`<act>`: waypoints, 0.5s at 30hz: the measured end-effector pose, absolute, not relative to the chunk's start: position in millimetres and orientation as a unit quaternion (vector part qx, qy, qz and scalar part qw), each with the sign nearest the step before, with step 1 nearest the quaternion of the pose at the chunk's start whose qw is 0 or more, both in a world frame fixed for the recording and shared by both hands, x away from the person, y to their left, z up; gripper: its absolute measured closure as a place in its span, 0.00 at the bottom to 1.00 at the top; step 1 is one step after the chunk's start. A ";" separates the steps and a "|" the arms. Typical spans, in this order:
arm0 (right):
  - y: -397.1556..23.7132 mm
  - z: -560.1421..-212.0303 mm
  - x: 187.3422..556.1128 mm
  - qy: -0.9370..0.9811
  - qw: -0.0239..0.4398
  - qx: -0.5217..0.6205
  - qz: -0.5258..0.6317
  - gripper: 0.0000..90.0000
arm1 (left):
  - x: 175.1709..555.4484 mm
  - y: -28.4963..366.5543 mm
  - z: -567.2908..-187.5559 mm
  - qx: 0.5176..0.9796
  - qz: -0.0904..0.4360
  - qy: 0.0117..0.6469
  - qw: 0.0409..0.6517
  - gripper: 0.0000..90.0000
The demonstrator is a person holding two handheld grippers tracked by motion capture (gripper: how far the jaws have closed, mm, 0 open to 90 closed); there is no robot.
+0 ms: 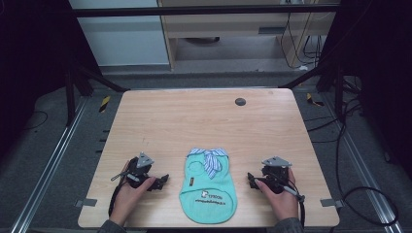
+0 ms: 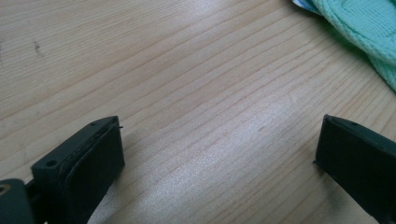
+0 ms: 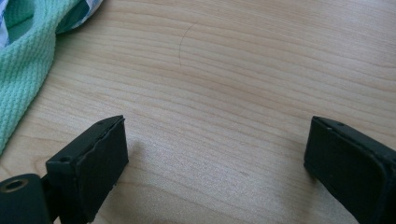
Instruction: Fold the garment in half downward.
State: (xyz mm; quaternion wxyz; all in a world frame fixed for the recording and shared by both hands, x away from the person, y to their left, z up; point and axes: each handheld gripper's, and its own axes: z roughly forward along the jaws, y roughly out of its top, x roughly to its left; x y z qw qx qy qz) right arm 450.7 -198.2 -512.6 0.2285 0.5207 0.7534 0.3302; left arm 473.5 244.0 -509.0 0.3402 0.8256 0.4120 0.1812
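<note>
**Claws spread wide on either side of a small mint garment**

Both claws rest low on the wooden surface [image 1: 204, 116], each held in one of the person's hands, and both are released with nothing between the jaws. Left claw [image 1: 164, 180] sits near the front edge, to the left of the garment, its jaws pointing toward the cloth; the left hand [image 1: 127, 194] wraps the body from behind, and a grey three-cornered plate tops it. In the left gripper view its two black jaws stand far apart over bare wood grain, with the garment's knit edge [image 2: 369, 28] showing at the upper right corner, well clear of the pads.

Right claw [image 1: 250, 178] mirrors it on the other side, jaws turned toward the garment, the right hand [image 1: 284, 196] behind it and a cable trailing off toward the front edge. In the right gripper view the jaws are again wide apart over bare wood, and the mint cloth [image 3: 23, 60] lies at the upper left, near the left jaw but apart from it.

Between the two claws lies the mint-green garment [image 1: 209, 194], flat near the front edge, with a blue-and-white striped collar and tie [image 1: 210, 160] at its far end and small printed lettering lower down. A dark round disc [image 1: 240, 101] sits toward the far side of the surface, well apart from everything else.
</note>
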 end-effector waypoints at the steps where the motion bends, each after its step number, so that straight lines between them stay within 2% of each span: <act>1: -198.2 -512.6 450.7 0.753 0.229 0.521 0.330 0.07 | 473.5 244.0 -509.0 0.826 0.181 0.412 0.340 0.00; 15: -198.4 -512.7 452.1 0.756 0.224 0.518 0.331 0.06 | 474.4 242.1 -509.0 0.825 0.184 0.413 0.338 0.00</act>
